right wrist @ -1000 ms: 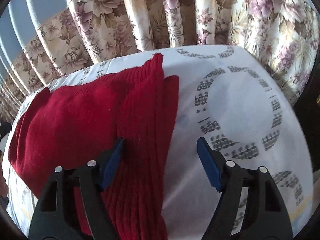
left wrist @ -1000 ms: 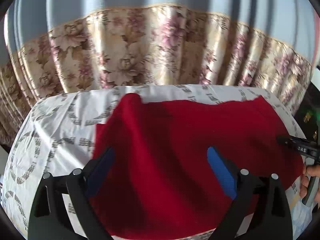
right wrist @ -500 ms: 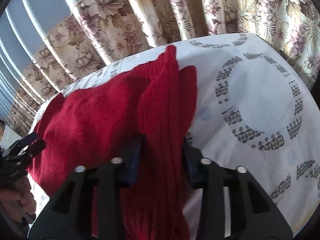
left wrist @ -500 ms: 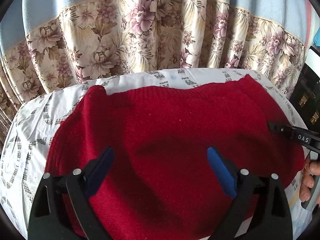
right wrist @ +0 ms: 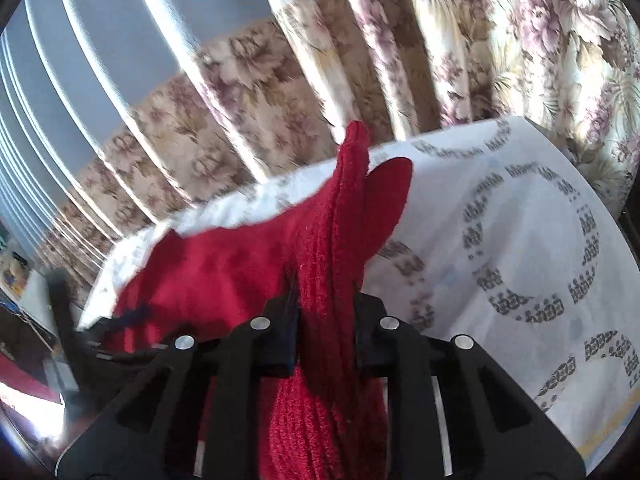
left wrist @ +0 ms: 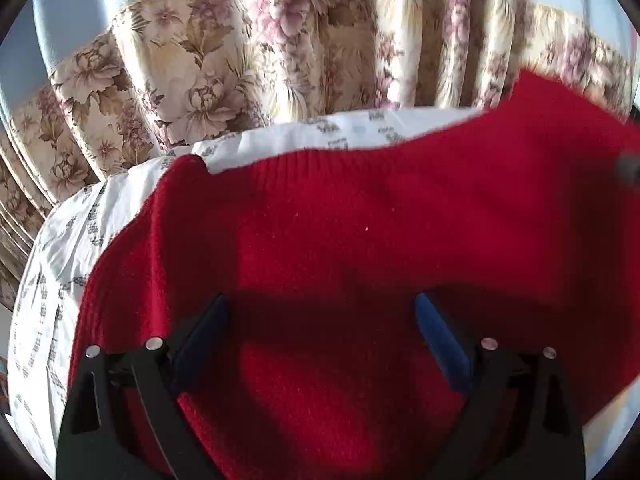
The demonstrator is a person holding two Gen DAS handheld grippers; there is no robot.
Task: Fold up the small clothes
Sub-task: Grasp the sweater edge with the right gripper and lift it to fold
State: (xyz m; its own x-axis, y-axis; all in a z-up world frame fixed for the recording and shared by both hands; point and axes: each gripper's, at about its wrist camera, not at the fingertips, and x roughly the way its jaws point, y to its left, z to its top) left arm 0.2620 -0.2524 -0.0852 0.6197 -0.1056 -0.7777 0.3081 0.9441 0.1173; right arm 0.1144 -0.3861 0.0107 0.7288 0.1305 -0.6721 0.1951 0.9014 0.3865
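Observation:
A red knit garment (left wrist: 360, 240) lies spread on the table's white cloth (left wrist: 72, 248). My left gripper (left wrist: 320, 320) hovers low over its near part, blue pads wide apart and open, nothing gripped. In the right wrist view my right gripper (right wrist: 326, 320) has its jaws closing on a bunched ribbed edge of the red garment (right wrist: 224, 272), pads pressing the fabric from both sides. That edge is lifted off the white cloth (right wrist: 520, 240), and a fold stands up past the fingertips. The left gripper (right wrist: 60, 300) shows blurred at the far left of the right wrist view.
A floral curtain (left wrist: 240, 60) hangs close behind the table's far edge, with blue pleats (right wrist: 100, 60) above it. Bare patterned cloth stretches to the right of the garment in the right wrist view. Dark clutter (right wrist: 20, 340) sits beyond the table's left end.
The right gripper went from wide open around the ribbed edge to clamped on it, then rose with it. The left gripper sank closer to the garment and stayed open.

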